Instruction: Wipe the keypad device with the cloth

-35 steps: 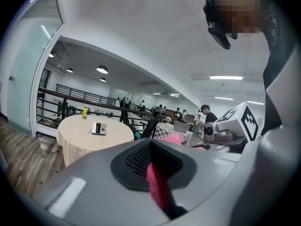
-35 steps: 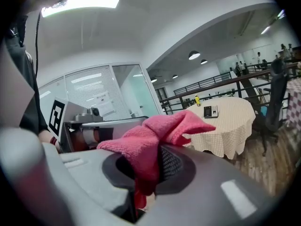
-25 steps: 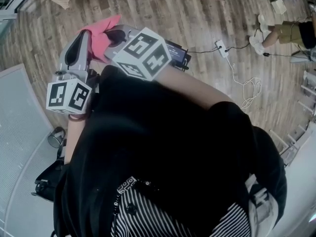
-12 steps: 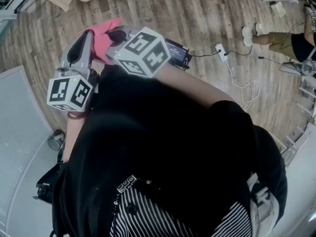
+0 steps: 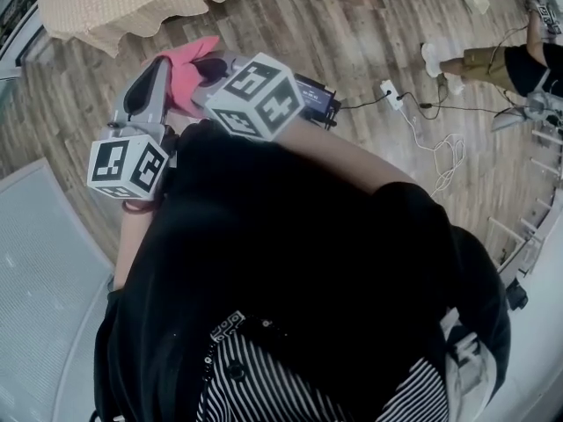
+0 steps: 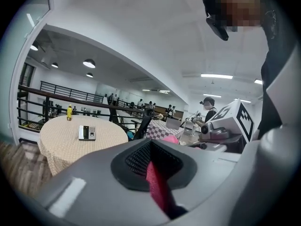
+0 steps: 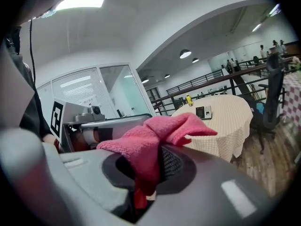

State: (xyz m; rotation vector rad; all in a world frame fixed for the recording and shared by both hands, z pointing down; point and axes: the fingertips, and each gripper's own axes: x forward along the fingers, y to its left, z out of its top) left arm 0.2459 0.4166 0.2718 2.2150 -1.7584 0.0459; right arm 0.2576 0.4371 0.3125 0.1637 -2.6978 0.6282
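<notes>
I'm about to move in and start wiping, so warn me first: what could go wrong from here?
1. The left gripper and the right gripper both clamp the pink cloth, so nothing is free to steady the keypad. Wiping may slide it on the tablecloth.
2. The left gripper pinches only a thin strip, which could slip out.
3. The yellow bottle on the same table could get knocked.

table (image 6: 56, 142) bare around keypad device (image 6: 87, 132), yellow bottle (image 6: 69, 112) behind (apart from it), chair (image 7: 270, 95) alongside
</notes>
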